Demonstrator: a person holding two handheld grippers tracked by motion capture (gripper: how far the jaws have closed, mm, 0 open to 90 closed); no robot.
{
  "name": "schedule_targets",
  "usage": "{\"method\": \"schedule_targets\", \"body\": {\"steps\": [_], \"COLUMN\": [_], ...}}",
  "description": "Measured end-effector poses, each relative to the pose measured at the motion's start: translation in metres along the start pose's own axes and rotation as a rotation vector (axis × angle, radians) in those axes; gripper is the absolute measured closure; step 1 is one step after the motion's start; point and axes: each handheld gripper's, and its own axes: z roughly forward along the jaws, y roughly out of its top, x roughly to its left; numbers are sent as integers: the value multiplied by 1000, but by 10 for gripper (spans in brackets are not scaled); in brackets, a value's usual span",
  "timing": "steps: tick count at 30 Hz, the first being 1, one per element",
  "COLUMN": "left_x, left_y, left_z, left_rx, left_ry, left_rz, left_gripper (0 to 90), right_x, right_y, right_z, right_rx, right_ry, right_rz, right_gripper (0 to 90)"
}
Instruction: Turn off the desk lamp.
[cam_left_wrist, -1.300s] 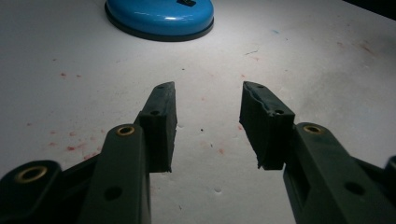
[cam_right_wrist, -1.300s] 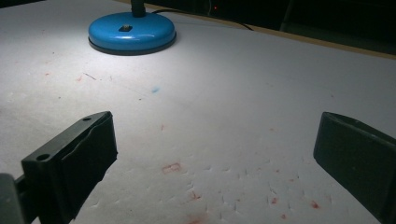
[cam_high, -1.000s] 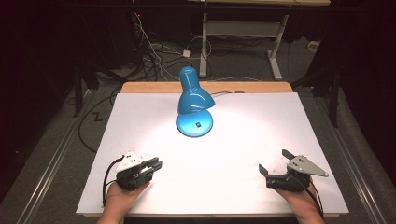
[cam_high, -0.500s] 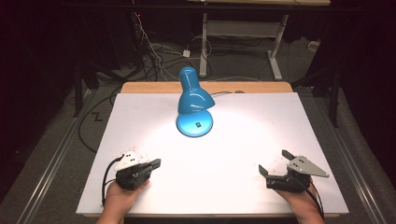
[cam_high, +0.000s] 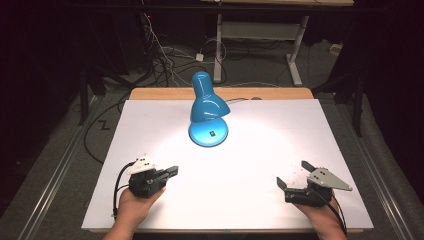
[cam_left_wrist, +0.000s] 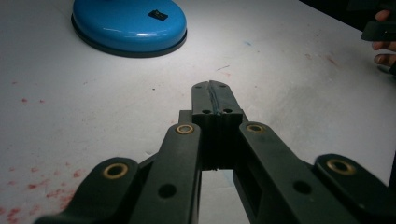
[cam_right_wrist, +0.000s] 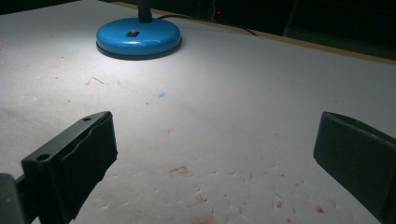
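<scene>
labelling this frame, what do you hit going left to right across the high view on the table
left gripper, jaws closed → blue desk lamp at the far middle → right gripper, jaws open

Both tongs held low, one in each hand, over the worktop (cam_high: 250, 150)'s near edge.
The left tongs (cam_high: 172, 172) have jaws pressed together, empty; the right tongs (cam_high: 295, 174) have jaws spread wide, also empty, well apart from the left.

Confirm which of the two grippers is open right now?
The right gripper: its jaws stand wide apart, with bare white table between them. The left gripper has its jaws pressed together, tips pointing toward the blue lamp.
</scene>
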Motion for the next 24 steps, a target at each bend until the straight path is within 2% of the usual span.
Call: {"method": "schedule_targets", "body": {"steps": [2,7,10,14,15,18,23,24], "left_x": [1,2,6,11,14,17,21,23], "left_y": [6,15,19,26,31,35,44,45], "left_z": [1,13,18,27,31,36,49,52], "left_rx": [-12,5,-10,-8,9,10,20,21], "left_ry": [-5,20,3,-9,-1,-4,4,3], "left_rz": [-4,42,32,38,43,43,72,67], "left_gripper": [880,880,880,879,879,879,879,879], "right_x": [0,-1,-1,-2,-2,-3,-4,-4], "right_y": [1,1,1,2,2,2,1,1], "right_z": [0,0,0,1,1,1,3,3], "right_rx": [-2,-6,-6,-9,-12,-16,-11,-11], "right_ry": [3,10,11,16,17,18,22,22], "right_rz": [-3,1,1,0,2,7,2,2], "right_gripper": [4,4,3,3,3,4,3,3]}}
